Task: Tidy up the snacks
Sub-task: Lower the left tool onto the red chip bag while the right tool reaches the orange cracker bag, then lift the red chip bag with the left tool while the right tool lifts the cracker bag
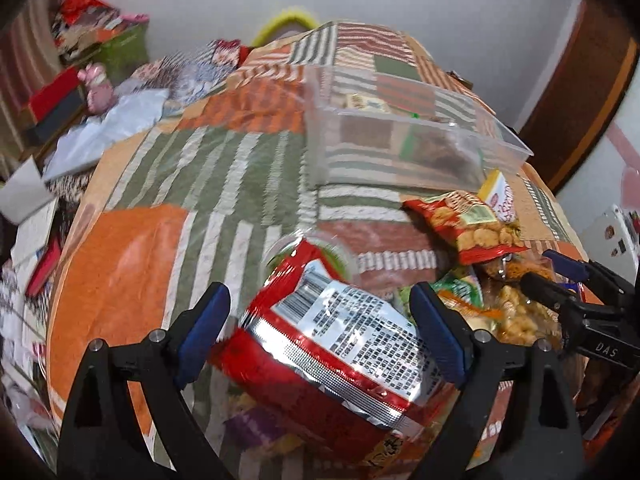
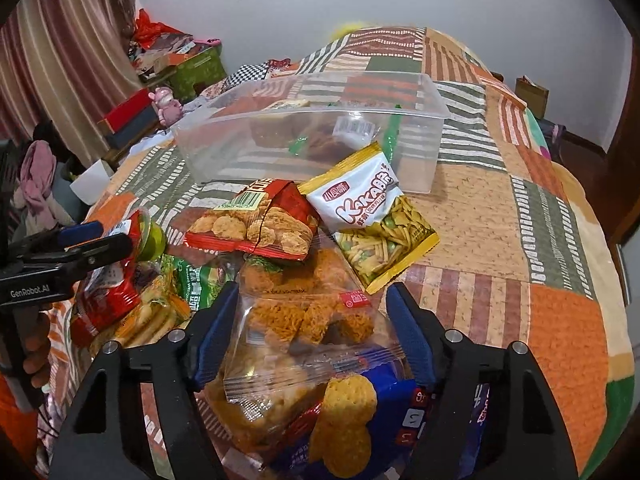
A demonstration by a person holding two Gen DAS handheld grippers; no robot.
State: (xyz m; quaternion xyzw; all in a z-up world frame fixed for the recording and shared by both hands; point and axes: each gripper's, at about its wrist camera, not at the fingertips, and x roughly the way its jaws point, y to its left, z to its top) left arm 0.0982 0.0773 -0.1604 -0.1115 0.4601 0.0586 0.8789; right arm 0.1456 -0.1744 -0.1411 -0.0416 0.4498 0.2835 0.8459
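**op_remote:** Red snack packet (image 1: 332, 344) fills the bottom of my left wrist view, silver back panel with the barcode facing up. It's sitting between the blue pads of my left gripper (image 1: 320, 332). The jaws are wide apart around it. One pad looks right at the packet's edge, but I can't tell if it's actually touching.

**snackwatch:** And the right side?

**op_remote:** Right gripper (image 2: 308, 336) is over the pile, jaws apart too. Between them is a clear bag of orange crunchy pieces (image 2: 304, 312), and it lies on a blue packet with round yellow crackers printed on it (image 2: 360, 412). Can't say whether the pads grip the clear bag or just bracket it.

**snackwatch:** Where's the rest of the snacks?

**op_remote:** Heaped on the patchwork bedspread (image 2: 560, 320). Just past the clear bag there's a red bag with biscuit pictures (image 2: 256, 224), and beside it a white and yellow KaKa bag (image 2: 372, 216) of green and yellow sticks, tilted against the pile. On the left of the heap are a green packet (image 2: 200, 284) and a pack of pale biscuits (image 2: 152, 320).

**snackwatch:** Bin?

**op_remote:** Clear plastic bin (image 2: 420, 160) sits on the bed just beyond the pile, open side up, with a few packets already inside, too blurred to name. Further off on the left are a pink plush toy (image 2: 166, 104) and striped curtains (image 2: 60, 60).
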